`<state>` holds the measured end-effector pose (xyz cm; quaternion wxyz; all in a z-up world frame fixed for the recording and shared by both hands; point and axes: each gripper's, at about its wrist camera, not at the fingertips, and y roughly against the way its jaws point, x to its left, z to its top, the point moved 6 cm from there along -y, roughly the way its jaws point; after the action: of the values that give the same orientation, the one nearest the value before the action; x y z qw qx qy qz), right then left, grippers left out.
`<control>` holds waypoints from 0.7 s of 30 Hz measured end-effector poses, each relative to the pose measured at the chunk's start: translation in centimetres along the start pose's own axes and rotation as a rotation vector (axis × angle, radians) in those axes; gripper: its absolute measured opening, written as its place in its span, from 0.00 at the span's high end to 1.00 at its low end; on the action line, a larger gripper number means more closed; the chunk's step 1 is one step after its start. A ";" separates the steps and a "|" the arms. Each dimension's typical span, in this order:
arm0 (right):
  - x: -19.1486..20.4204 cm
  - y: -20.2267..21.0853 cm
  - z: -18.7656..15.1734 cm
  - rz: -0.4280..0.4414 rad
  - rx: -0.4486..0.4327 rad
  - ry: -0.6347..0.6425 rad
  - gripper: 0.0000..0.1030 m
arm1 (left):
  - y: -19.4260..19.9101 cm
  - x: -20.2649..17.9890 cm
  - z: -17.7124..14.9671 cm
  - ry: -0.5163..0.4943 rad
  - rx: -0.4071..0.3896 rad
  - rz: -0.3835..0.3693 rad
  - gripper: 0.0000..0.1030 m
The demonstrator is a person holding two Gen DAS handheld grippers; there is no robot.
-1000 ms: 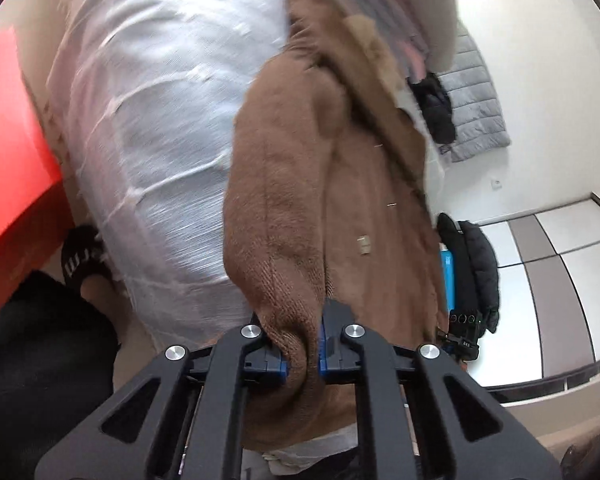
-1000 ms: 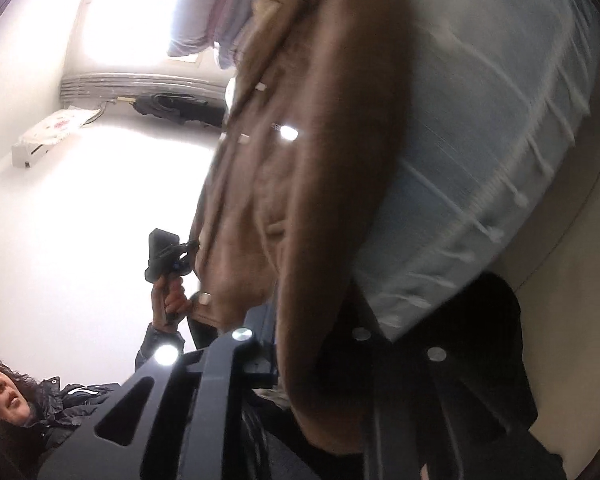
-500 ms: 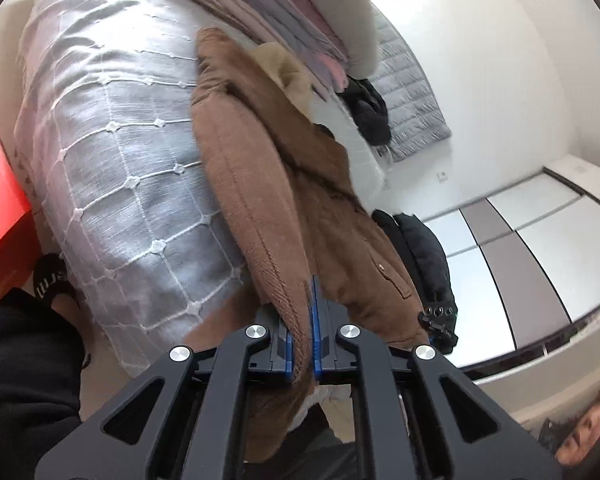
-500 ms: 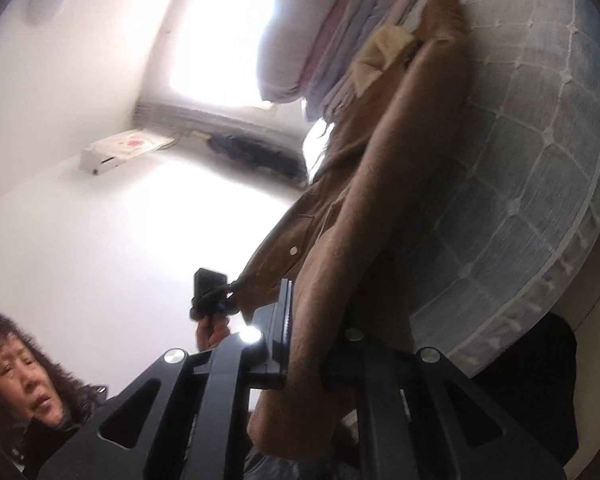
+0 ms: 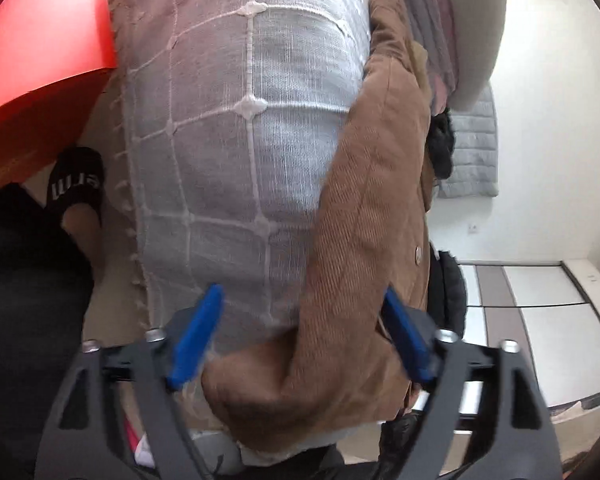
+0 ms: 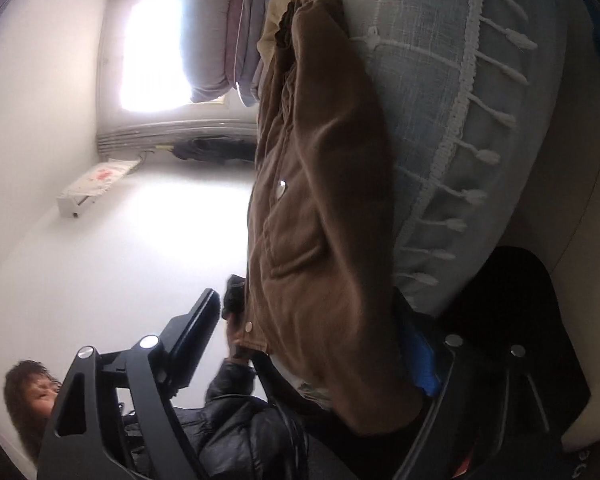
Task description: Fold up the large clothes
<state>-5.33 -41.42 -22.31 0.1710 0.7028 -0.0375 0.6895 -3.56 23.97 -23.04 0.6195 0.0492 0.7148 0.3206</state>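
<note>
Both tongs have sprung wide, letting go of the brown jacket point(image 5: 364, 216), which now lies along the right of the frame on the bed point(image 5: 236, 128). Left tongs point(image 5: 300, 332) and right tongs point(image 6: 312, 340) straddle its sleeve. That fold looks placed; next likely calls for regripping the hem.

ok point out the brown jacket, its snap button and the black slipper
brown jacket point(image 5: 364, 208), left wrist view, on the corduroy sleeve lying along the bed
snap button point(image 6: 282, 186), right wrist view, on the metal stud at the jacket front
black slipper point(image 5: 76, 180), left wrist view, on its lettered strap
</note>
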 end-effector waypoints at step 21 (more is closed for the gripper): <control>2.0 -5.9 -2.1 -0.217 0.007 0.139 0.87 | -2.6 -6.2 -5.4 -0.266 0.032 0.178 0.84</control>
<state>-5.58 -34.86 -21.47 0.2442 0.6537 0.0531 0.7143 -6.28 16.90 -18.92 0.6769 0.1643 0.6245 0.3533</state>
